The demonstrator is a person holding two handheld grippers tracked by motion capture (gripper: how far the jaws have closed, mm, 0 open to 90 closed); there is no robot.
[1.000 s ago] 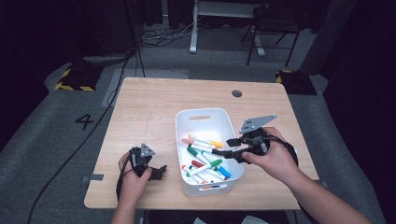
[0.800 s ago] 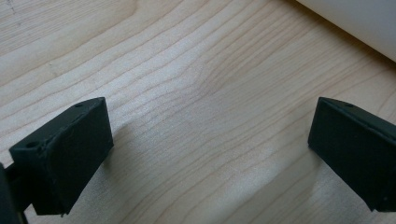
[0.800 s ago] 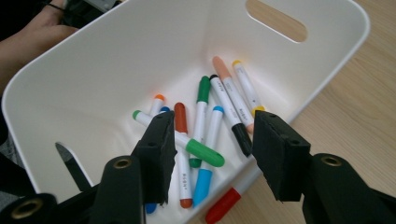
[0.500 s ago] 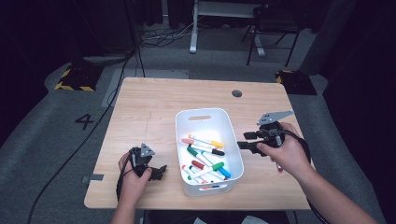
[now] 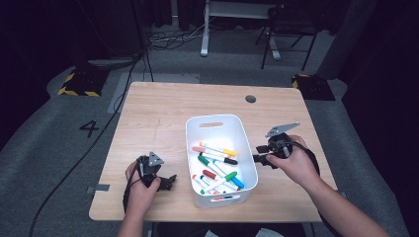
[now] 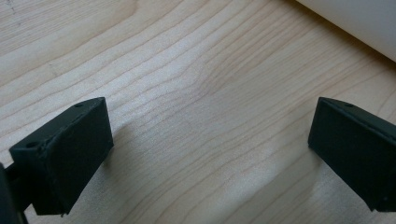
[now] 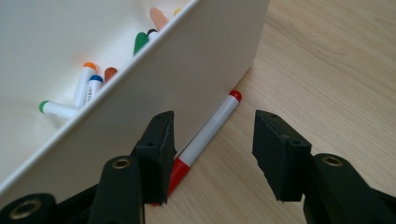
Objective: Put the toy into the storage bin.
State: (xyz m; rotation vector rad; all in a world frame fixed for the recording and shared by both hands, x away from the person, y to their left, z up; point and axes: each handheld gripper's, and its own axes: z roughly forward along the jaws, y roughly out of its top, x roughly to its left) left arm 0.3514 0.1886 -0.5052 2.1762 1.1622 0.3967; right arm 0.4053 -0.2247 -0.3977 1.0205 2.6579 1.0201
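Nearest the person, the left gripper rests low on the pale wooden table, near its front edge and left of the bin. In the left gripper view its black jaws stand wide apart with bare wood grain between them; they hold nothing. A strip of the bin's white wall crosses the upper right corner of that view.

The right gripper is held low on the other side of the white plastic rectangular bin. Its jaws are partly open and grasp nothing. Between them a white marker with a red cap lies flat on the table, along the foot of the bin's outer wall. The left jaw sits close against the marker's red end and close to the bin wall; whether it touches either cannot be told. The right jaw stands clear of the marker.

Inside the bin lies a loose heap of coloured markers, with green, orange, blue and red caps.

Beyond the bin, a small dark round grommet sits near the table's far edge.
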